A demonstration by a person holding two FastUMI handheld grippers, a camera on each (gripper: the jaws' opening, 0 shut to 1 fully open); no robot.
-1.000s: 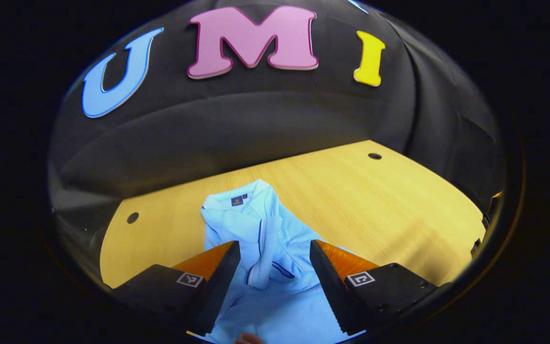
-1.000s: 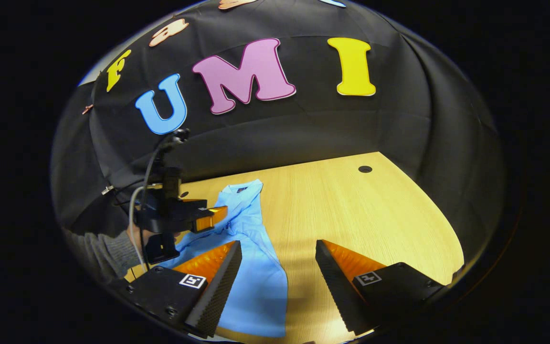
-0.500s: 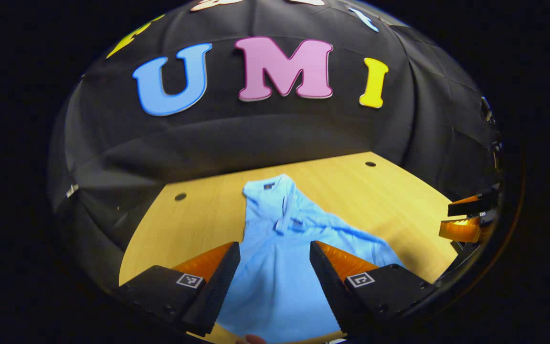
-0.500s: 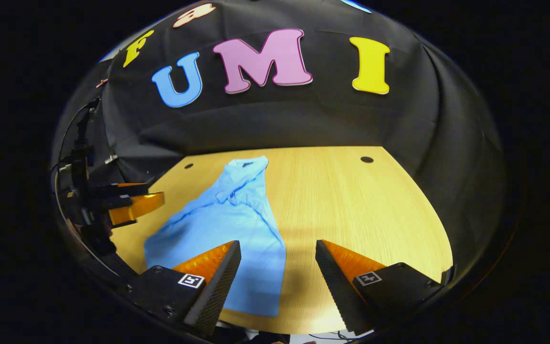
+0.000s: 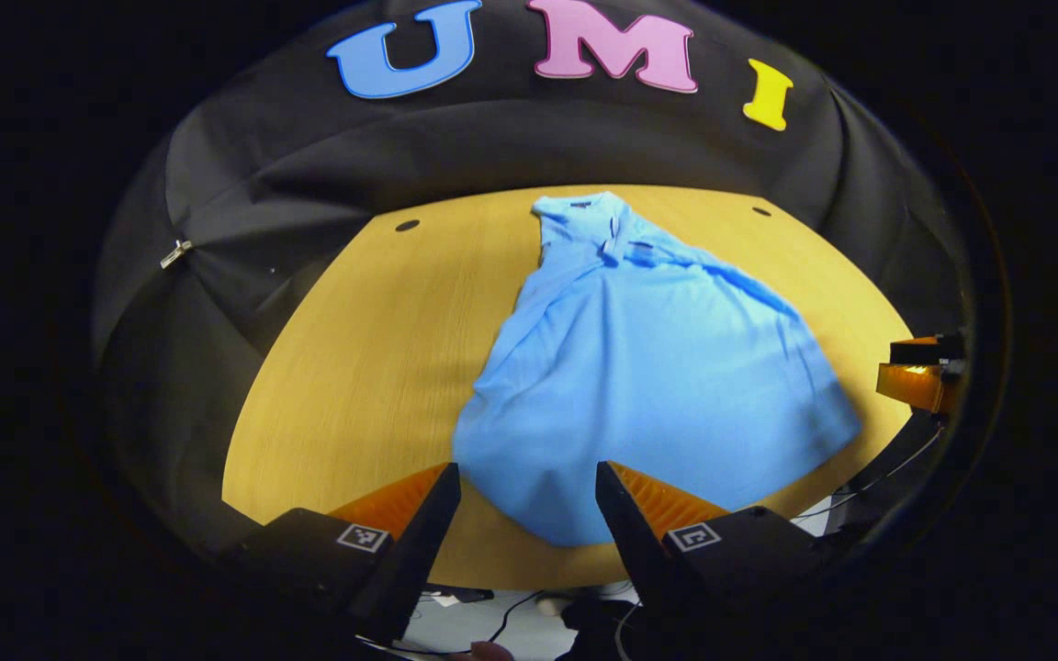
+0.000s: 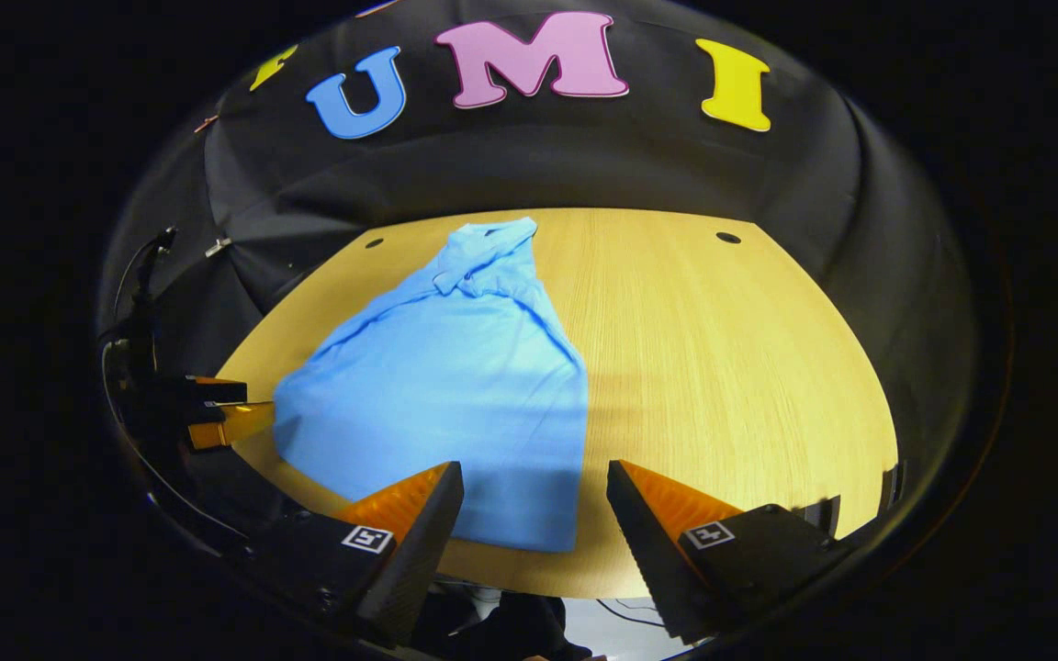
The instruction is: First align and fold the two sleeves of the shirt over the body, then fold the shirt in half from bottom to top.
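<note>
Blue shirt flat on table, clip on cloth

i count one blue shirt lying on one wooden bench. two round holes sit near the bench's far edge. i hold two tools, left tool and right tool.

A light blue short-sleeved polo shirt is lying flat on the table, collar pointing to the far side, hem spreading wide at the near edge, sleeves bunching near the collar
</note>
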